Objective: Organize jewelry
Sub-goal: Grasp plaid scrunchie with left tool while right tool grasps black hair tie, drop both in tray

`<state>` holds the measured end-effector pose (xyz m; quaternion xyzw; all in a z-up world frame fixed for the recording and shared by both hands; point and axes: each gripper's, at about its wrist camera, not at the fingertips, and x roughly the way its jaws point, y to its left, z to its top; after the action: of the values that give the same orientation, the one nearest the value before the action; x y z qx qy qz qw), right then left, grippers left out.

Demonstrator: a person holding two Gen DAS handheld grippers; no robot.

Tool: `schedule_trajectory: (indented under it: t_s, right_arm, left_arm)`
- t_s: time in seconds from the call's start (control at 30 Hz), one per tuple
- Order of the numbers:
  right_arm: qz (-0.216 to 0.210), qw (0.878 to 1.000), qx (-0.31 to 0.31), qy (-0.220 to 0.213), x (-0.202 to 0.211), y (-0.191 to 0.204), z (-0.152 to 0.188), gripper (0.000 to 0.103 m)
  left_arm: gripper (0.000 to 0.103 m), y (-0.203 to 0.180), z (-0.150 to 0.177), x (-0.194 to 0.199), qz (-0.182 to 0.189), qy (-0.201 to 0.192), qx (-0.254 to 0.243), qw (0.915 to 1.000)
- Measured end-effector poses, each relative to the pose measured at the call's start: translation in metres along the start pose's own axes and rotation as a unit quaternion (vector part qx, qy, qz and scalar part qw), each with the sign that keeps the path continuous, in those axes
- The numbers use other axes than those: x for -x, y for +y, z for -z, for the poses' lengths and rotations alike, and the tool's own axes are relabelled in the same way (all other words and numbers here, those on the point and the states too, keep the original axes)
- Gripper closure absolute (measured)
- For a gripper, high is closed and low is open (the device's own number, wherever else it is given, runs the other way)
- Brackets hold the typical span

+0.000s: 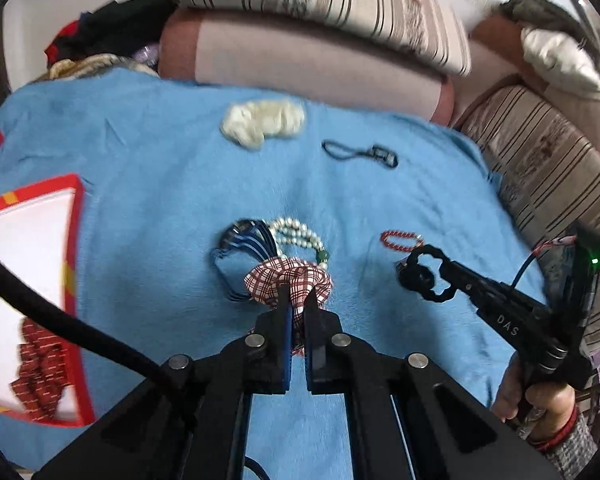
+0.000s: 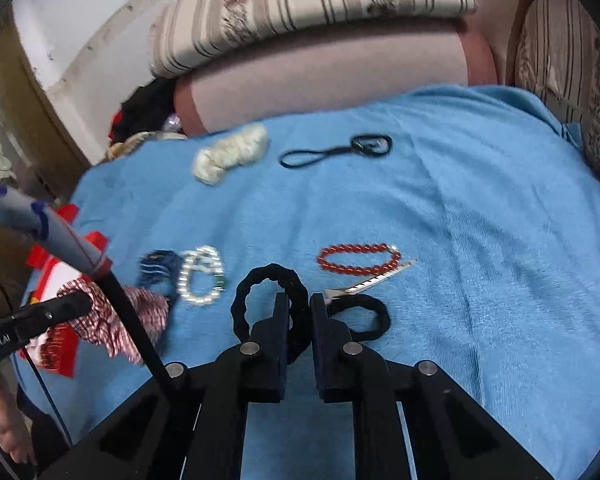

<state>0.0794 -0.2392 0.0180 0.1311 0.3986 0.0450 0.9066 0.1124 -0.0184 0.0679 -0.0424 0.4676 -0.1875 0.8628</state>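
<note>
Here the left hand-held gripper (image 1: pixel 297 300) has its fingers pinched nearly together on a red-and-white checked scrunchie (image 1: pixel 288 282), the cloth bunched around the fingertips; just beyond them a white pearl bracelet (image 1: pixel 298 236) with a green bead lies on the blue blanket (image 1: pixel 160 160), touching a bundle of dark blue cords (image 1: pixel 240 248) on its left. To the left of this hand-held gripper sits a red-rimmed white box (image 1: pixel 32 248) with a dark red beaded piece (image 1: pixel 38 372) inside; far ahead lie a cream scrunchie (image 1: pixel 262 122) and a thin black cord loop (image 1: pixel 360 154).

The right hand-held gripper (image 2: pixel 299 304) is closed almost fully on a black twisted hair tie (image 2: pixel 266 308), the band caught between the fingertips and its ring standing up to the left of them; a second black hair tie (image 2: pixel 366 316) lies on the blanket just to the right, beside the fingers; whether it touches them is unclear. Just ahead and to the right a silver hair clip (image 2: pixel 374 280) lies against a red bead bracelet (image 2: pixel 358 259). In the left wrist view a hand (image 1: pixel 540 400) with a grey sleeve grips the right tool's handle; striped cushions (image 2: pixel 300 4) rise behind the blanket.
</note>
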Motion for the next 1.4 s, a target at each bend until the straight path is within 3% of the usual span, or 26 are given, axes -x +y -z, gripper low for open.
schedule_trajectory:
  t_s: [0.2,0.5,0.67,0.87,1.2,1.27,1.4]
  right_arm:
    - [-0.038,0.999,0.022,0.001,0.013,0.043,0.001,0.092]
    - [-0.105,0.989,0.098,0.029,-0.013,0.157,-0.002,0.092]
    - [-0.14,0.98,0.136,0.049,-0.048,0.235,-0.009,0.092]
    - [-0.151,0.97,0.174,0.081,-0.105,0.306,-0.012,0.092]
    - [-0.133,0.963,0.199,0.124,-0.19,0.362,-0.004,0.092]
    - [-0.129,0.963,0.198,0.129,-0.2,0.366,-0.003,0.091]
    - [-0.122,0.963,0.206,0.125,-0.199,0.37,-0.002,0.083]
  left_arm:
    - [0.099,0.032,0.002,0.06,-0.024,-0.039,0.007,0.9989]
    - [0.099,0.144,0.0,0.1,-0.12,-0.045,0.049,0.9905]
    - [0.099,0.214,-0.005,0.097,-0.157,-0.041,0.093,0.9823]
    - [0.099,0.28,-0.011,0.079,-0.182,-0.033,0.131,0.9741]
    - [0.098,0.346,-0.013,0.051,-0.2,-0.021,0.167,0.9652]
    - [0.095,0.35,-0.012,0.049,-0.202,-0.021,0.171,0.9642]
    - [0.075,0.35,-0.009,0.056,-0.203,-0.034,0.172,0.9634]
